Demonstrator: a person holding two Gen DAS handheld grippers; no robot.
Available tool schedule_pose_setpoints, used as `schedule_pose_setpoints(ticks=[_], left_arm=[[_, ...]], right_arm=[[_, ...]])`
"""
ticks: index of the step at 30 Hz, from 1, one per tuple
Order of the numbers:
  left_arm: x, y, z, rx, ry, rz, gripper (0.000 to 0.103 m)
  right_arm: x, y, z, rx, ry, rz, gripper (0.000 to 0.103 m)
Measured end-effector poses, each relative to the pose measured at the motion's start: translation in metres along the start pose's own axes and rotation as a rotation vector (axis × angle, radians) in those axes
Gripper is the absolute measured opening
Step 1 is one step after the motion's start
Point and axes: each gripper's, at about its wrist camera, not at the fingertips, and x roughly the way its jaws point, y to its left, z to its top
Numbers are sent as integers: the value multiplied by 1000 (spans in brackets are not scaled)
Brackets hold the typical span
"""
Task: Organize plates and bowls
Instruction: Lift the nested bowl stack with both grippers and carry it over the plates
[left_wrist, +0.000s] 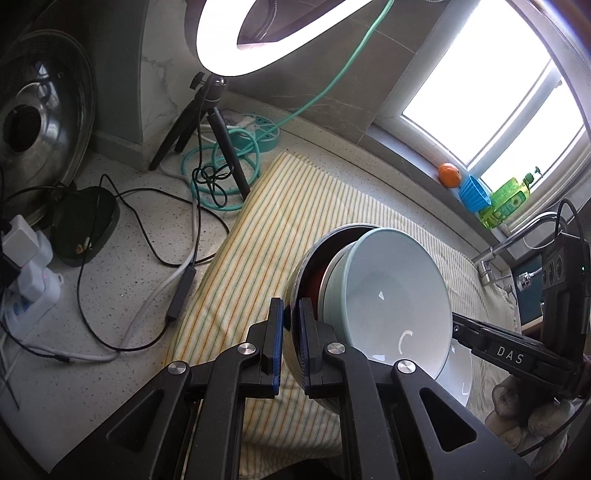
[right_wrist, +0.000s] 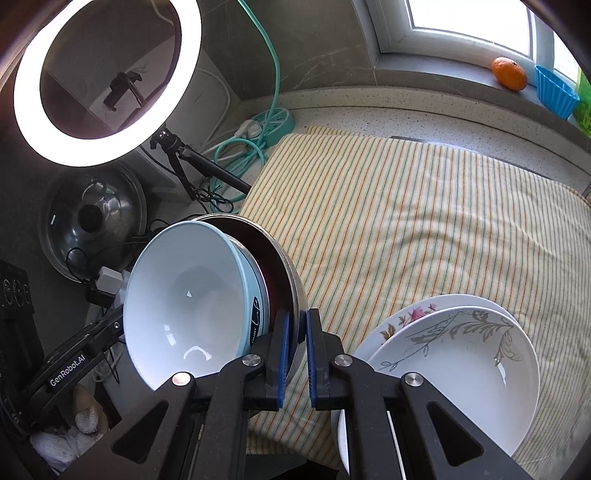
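A nested stack hangs tilted above the striped cloth (left_wrist: 280, 206): a steel bowl (left_wrist: 301, 266) outside, a dark red one inside it, and a pale blue bowl (left_wrist: 391, 295) with a white inside. My left gripper (left_wrist: 291, 321) is shut on the steel bowl's rim. At the opposite side of the steel bowl (right_wrist: 295, 291), my right gripper (right_wrist: 297, 332) is shut on that rim too; the pale blue bowl (right_wrist: 188, 295) faces left there. Two white flowered plates (right_wrist: 454, 354) lie stacked on the cloth (right_wrist: 406, 221) at the lower right.
A ring light (right_wrist: 107, 74) on a tripod (left_wrist: 207, 129) stands at the back left among cables and a teal power strip (right_wrist: 273, 123). A steel pot lid (left_wrist: 33, 122) leans at the left. An orange (right_wrist: 509, 73), a blue cup (right_wrist: 554, 92) and a green bottle (left_wrist: 508, 199) sit on the windowsill.
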Motion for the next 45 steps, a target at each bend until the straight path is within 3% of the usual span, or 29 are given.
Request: schedule_pose_setpoints(ticks=[24, 45], left_arm=[[13, -91, -7, 129, 23, -101, 6], [34, -142, -43, 182, 116, -130, 6]], right_arm=[[-71, -73, -21, 131, -87, -65, 8], [-96, -135, -58, 198, -68, -110, 8]])
